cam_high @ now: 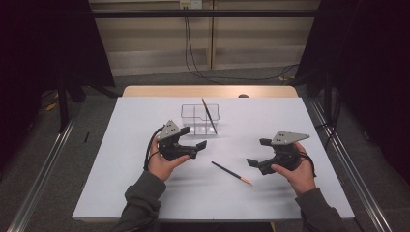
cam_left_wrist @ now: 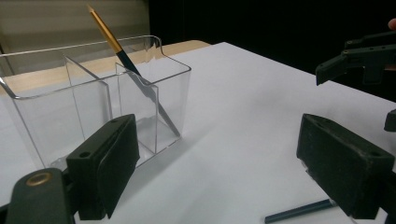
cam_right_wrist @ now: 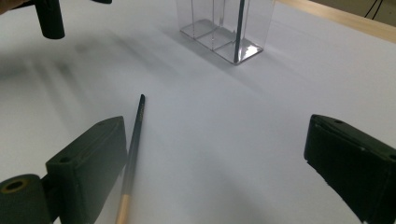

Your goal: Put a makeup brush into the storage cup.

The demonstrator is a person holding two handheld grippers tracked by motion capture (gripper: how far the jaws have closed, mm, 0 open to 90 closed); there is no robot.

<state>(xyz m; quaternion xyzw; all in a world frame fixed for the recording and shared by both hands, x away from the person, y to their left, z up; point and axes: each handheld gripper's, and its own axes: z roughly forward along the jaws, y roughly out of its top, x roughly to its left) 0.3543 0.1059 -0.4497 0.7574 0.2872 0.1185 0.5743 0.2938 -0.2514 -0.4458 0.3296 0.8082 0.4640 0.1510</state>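
Hovering right gripper point(cam_high: 255, 152), fingers spread

Dark pencil point(cam_high: 231, 172), clear organiser point(cam_high: 199, 119), white table point(cam_high: 145, 111)

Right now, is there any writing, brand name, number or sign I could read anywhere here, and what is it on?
None can be read.
Pencil on the table: a faint mark runs along its dark shaft, too small and blurred to read.
Clear organizer, the pencil standing in it, left gripper, right gripper: no lettering visible.
Wall socket plate: too small to tell.
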